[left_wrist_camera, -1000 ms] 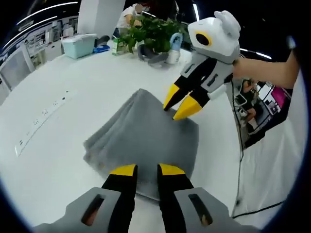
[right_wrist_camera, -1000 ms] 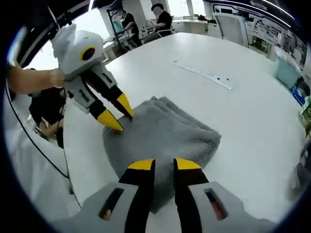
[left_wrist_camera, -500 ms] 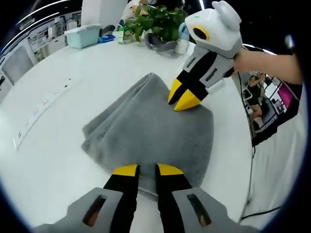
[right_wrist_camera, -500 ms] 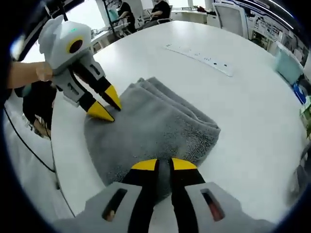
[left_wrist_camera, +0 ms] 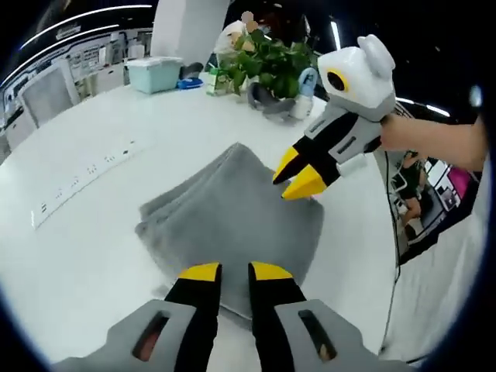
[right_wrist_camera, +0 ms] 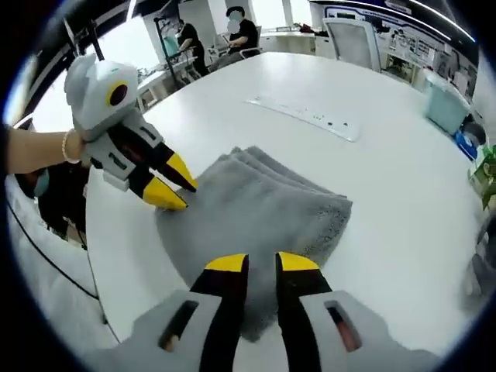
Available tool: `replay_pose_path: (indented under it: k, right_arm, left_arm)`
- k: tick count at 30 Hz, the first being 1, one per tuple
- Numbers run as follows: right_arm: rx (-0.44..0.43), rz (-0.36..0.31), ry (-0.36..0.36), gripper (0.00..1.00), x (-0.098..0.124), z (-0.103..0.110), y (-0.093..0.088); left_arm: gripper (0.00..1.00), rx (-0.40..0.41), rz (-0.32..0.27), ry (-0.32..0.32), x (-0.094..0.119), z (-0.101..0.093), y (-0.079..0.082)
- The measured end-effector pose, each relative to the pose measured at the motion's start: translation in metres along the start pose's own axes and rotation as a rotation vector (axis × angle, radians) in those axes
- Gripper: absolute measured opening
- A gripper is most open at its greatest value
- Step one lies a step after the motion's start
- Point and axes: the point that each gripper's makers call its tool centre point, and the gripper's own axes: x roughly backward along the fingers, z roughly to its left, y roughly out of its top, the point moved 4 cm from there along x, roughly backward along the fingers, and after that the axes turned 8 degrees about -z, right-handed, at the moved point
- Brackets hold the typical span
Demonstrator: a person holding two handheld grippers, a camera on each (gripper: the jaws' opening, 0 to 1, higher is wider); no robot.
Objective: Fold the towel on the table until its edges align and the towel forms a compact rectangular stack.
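A grey towel (left_wrist_camera: 232, 217) lies folded into a thick rectangle on the white table (left_wrist_camera: 93, 248), its layered edges stacked along one side. In the left gripper view my left gripper (left_wrist_camera: 234, 271) hovers over the towel's near edge, jaws narrowly open and holding nothing. My right gripper (left_wrist_camera: 294, 174) comes in from the right, its tips just above the towel's far corner. The right gripper view shows the same towel (right_wrist_camera: 256, 209) under my right gripper (right_wrist_camera: 262, 263), narrowly open and empty. Opposite it, my left gripper (right_wrist_camera: 172, 184) points at the towel's left edge.
A white power strip (left_wrist_camera: 85, 174) lies on the table beyond the towel (right_wrist_camera: 302, 115). A potted plant (left_wrist_camera: 267, 62), a teal box (left_wrist_camera: 155, 74) and small items stand at the far edge. The table's edge (left_wrist_camera: 364, 279) drops off close by. People sit in the background (right_wrist_camera: 240, 31).
My right gripper's jaws have parted a little from nearly shut. Both grippers have drawn slightly up and back from the towel, which lies as before.
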Motion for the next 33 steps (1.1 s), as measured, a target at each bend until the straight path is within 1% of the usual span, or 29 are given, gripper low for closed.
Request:
replay_pose_path:
  k: [1,2,3,4,5,7,8,9,11,13,15,17,18,19,21,22,23,24,25,27,28,30,33]
  right_arm:
    - [-0.006,-0.033,-0.001,0.14,0.006,0.004,0.003]
    - [-0.013,-0.085,-0.002,0.16,0.015,0.01,0.007]
    - [-0.026,-0.12,-0.008,0.18,0.022,0.014,0.01]
    - [-0.041,-0.153,-0.012,0.2,0.029,0.018,0.012]
    - [-0.059,-0.204,-0.011,0.25,0.039,0.025,0.015]
    - [-0.086,-0.283,-0.038,0.35,0.055,0.031,0.017]
    - [-0.088,-0.308,-0.049,0.41,0.061,0.033,0.017]
    - [-0.079,-0.33,-0.074,0.46,0.071,0.037,0.016]
    - [-0.056,-0.356,-0.118,0.53,0.085,0.042,0.014]
    - [-0.036,-0.378,-0.152,0.58,0.096,0.047,0.012]
    - [-0.026,-0.404,-0.188,0.63,0.109,0.051,0.009]
    - [-0.028,-0.456,-0.236,0.71,0.122,0.055,0.007]
    - [-0.034,-0.486,-0.253,0.75,0.127,0.056,0.006]
    - [-0.044,-0.527,-0.277,0.79,0.134,0.059,0.005]
    - [-0.069,-0.541,-0.296,0.89,0.141,0.062,0.0]
    - [-0.081,-0.561,-0.316,0.93,0.147,0.063,-0.002]
    - [-0.082,-0.576,-0.326,0.98,0.15,0.062,-0.005]
    - [-0.088,-0.59,-0.335,1.0,0.153,0.063,-0.007]
    - [-0.088,-0.589,-0.334,1.0,0.156,0.065,-0.012]
    - [-0.099,-0.6,-0.337,1.0,0.161,0.07,-0.019]
    - [-0.096,-0.603,-0.34,1.0,0.162,0.071,-0.022]
    - [-0.088,-0.609,-0.347,1.0,0.165,0.077,-0.029]
    - [-0.091,-0.612,-0.356,1.0,0.169,0.081,-0.038]
  left_arm:
    - [0.16,0.008,-0.02,0.013,0.007,-0.002,0.001]
    - [0.17,0.013,-0.043,0.027,0.013,-0.004,0.001]
    - [0.19,0.02,-0.076,0.042,0.023,-0.008,0.001]
    - [0.23,0.02,-0.097,0.055,0.031,-0.011,0.001]
    - [0.25,0.013,-0.135,0.078,0.042,-0.016,0.0]
    - [0.29,0.009,-0.187,0.12,0.062,-0.022,-0.002]
    - [0.32,0.008,-0.203,0.142,0.069,-0.024,-0.003]
    - [0.35,-0.003,-0.234,0.165,0.081,-0.028,-0.005]
    - [0.42,-0.027,-0.273,0.215,0.099,-0.031,-0.008]
    - [0.49,-0.033,-0.307,0.246,0.112,-0.034,-0.01]
    - [0.53,-0.03,-0.327,0.259,0.127,-0.041,-0.014]
    - [0.57,-0.039,-0.346,0.275,0.137,-0.043,-0.017]
    - [0.59,-0.053,-0.369,0.288,0.144,-0.045,-0.017]
    - [0.64,-0.059,-0.379,0.296,0.149,-0.046,-0.018]
    - [0.72,-0.06,-0.4,0.307,0.158,-0.05,-0.019]
    - [0.77,-0.054,-0.411,0.312,0.163,-0.052,-0.019]
    - [0.79,-0.053,-0.424,0.319,0.166,-0.053,-0.019]
    - [0.81,-0.054,-0.445,0.325,0.169,-0.055,-0.019]
    - [0.84,-0.048,-0.46,0.328,0.171,-0.057,-0.02]
    - [0.87,-0.042,-0.457,0.342,0.174,-0.062,-0.024]
    - [0.91,-0.052,-0.463,0.354,0.175,-0.063,-0.025]
    - [1.0,-0.074,-0.496,0.383,0.179,-0.067,-0.026]
    - [1.0,-0.082,-0.508,0.388,0.181,-0.074,-0.03]
